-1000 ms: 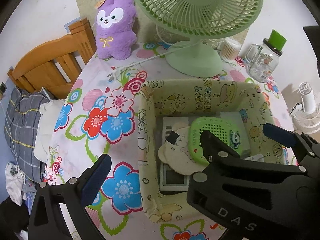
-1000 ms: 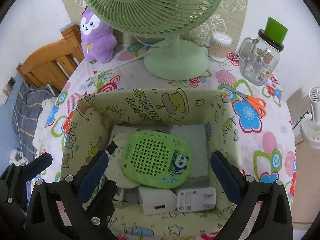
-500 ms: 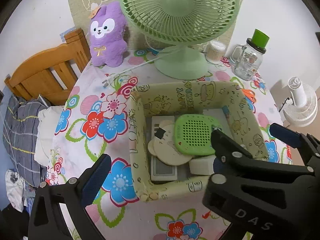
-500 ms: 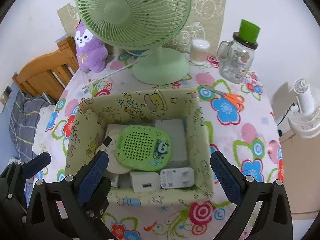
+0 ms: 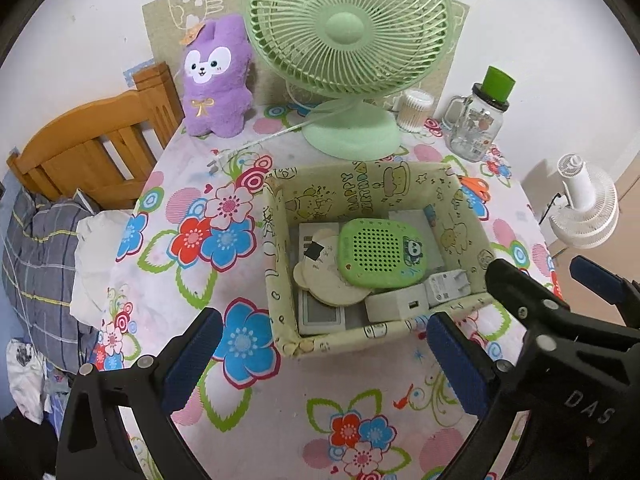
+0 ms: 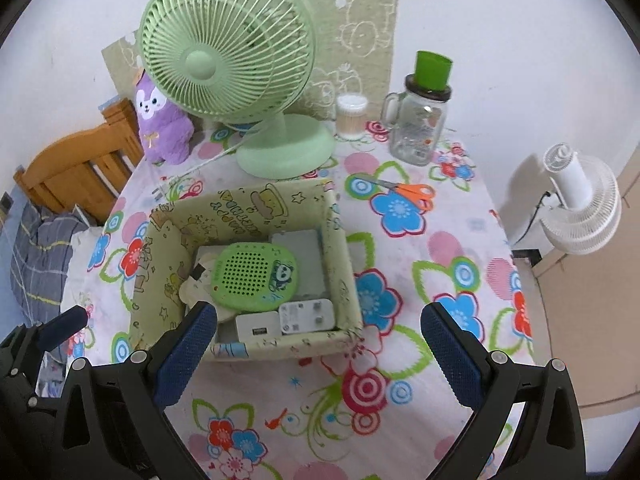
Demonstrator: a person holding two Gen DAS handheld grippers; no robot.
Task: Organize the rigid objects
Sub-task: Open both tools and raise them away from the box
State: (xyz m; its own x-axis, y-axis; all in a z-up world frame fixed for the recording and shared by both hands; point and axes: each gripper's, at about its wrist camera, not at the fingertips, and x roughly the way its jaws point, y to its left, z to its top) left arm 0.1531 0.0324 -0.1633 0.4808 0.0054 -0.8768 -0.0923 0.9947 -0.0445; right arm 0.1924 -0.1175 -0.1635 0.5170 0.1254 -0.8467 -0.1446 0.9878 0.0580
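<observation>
A pale green printed fabric box [image 5: 280, 248] [image 6: 340, 248] stands mid-table. Inside lie a green perforated panda device [image 5: 380, 252] [image 6: 254, 274], a beige bear-shaped disc [image 5: 328, 280], a white remote-like slab [image 5: 322, 316], a white charger cube [image 5: 396, 306] [image 6: 258, 326] and a white plug adapter [image 5: 446, 286] [image 6: 306, 316]. My left gripper [image 5: 320, 364] is open and empty, above the table in front of the box. My right gripper [image 6: 320, 354] is open and empty, also in front of the box; it shows in the left wrist view [image 5: 560, 320] at right.
A green desk fan [image 6: 280, 152], purple plush [image 5: 216, 80], cotton-swab jar [image 6: 352, 116], glass mug jar with green lid [image 6: 420, 120] and orange scissors [image 6: 412, 192] stand behind the box on the flowered tablecloth [image 6: 440, 260]. A wooden chair [image 5: 92, 148] is left; a white fan [image 6: 576, 204] is right.
Both grippers have pulled back and up from the box; the box and its contents now look smaller and farther. The objects inside have not moved. Both grippers stay open.
</observation>
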